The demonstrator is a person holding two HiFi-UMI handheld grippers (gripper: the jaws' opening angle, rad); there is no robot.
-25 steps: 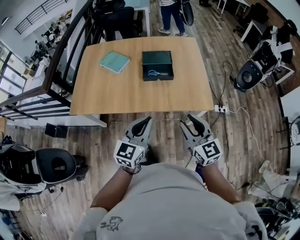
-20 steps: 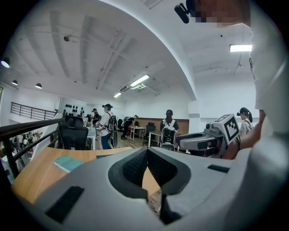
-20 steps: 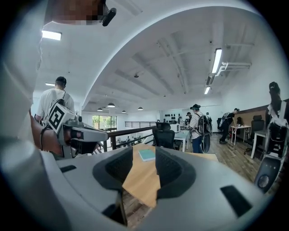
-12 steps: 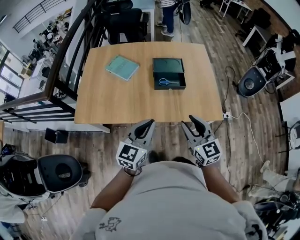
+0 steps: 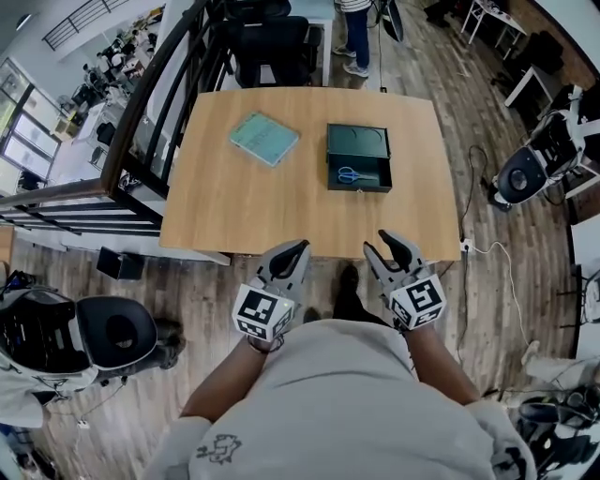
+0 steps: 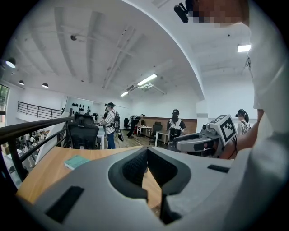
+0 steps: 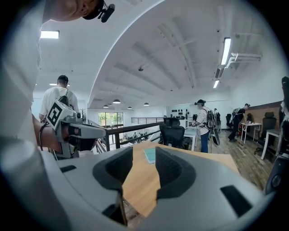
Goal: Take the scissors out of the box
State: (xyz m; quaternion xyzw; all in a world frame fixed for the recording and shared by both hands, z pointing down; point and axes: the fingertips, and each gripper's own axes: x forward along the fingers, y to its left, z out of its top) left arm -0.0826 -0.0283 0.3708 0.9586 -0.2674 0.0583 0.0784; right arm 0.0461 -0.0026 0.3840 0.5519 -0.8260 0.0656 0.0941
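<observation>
An open dark green box (image 5: 358,141) stands on the wooden table (image 5: 281,206), right of centre. Blue-handled scissors (image 5: 352,174) lie inside it near its front wall. My left gripper (image 5: 295,246) and right gripper (image 5: 382,240) are held side by side just short of the table's near edge, well away from the box. In the left gripper view the left gripper (image 6: 146,151) has its tips touching, with nothing held. In the right gripper view the right gripper (image 7: 144,155) shows a narrow empty gap between its jaws.
A teal flat lid or book (image 5: 265,139) lies on the table left of the box. A black railing (image 5: 141,122) runs along the table's left side. Office chairs (image 5: 267,37) stand behind the table, a person (image 5: 354,28) beyond. A cable and power strip (image 5: 483,248) lie on the floor at right.
The table, with the box on it, has come nearer and shifted right in the head view. Both grippers keep their pose, now just short of the table's near edge.
</observation>
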